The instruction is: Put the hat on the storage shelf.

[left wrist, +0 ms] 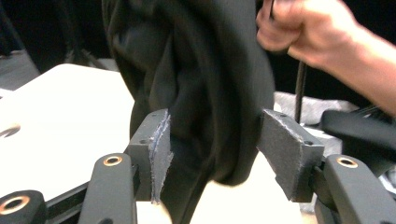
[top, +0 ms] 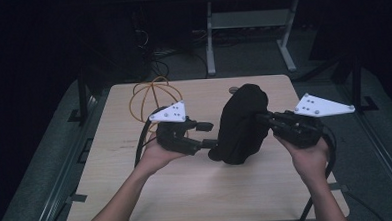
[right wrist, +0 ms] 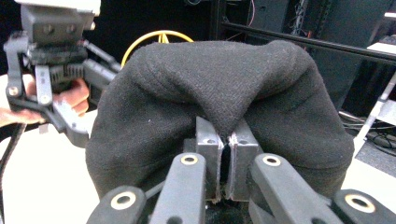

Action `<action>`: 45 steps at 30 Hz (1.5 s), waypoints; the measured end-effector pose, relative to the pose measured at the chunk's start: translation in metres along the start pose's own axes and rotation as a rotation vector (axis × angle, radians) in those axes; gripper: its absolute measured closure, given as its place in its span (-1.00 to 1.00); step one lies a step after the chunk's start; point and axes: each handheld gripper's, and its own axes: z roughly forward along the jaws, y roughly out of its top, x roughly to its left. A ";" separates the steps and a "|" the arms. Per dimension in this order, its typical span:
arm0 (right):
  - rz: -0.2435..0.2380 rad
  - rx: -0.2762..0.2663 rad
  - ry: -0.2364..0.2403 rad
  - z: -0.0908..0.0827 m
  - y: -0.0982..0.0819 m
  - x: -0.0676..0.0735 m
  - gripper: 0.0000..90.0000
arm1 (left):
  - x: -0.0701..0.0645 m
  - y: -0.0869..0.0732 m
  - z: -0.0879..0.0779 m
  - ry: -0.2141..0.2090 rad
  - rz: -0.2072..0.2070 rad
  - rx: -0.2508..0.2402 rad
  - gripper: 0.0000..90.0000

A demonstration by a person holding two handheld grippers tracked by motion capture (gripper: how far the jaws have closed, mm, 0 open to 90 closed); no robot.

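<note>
Black cloth [top: 242,123] hangs clenched in right gripper [right wrist: 227,172], between released left gripper [left wrist: 212,161].

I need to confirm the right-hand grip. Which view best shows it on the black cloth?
The right gripper view: the right gripper has its fingers pinched on a fold of the black cloth. The high view shows the cloth hanging from it; the left gripper view shows cloth between open fingers.

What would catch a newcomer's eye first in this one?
The black cloth hanging in a bunched lump over the middle of the table, pinched in the shut right gripper. To its left, the left gripper stands open with the cloth's lower edge between its pads but not pressed. Behind, a yellow wire ball sits near the table's far left corner.
</note>
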 end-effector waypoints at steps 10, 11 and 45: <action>0.008 0.013 0.014 0.011 0.021 -0.004 0.91 | -0.005 -0.037 -0.021 0.083 0.002 0.061 -0.10; 0.006 0.014 0.015 0.013 0.024 -0.005 0.91 | -0.006 -0.041 -0.022 0.093 0.000 0.067 -0.11; -0.071 0.047 0.136 0.120 0.126 0.011 0.91 | -0.011 -0.119 -0.026 0.200 0.009 0.226 -0.39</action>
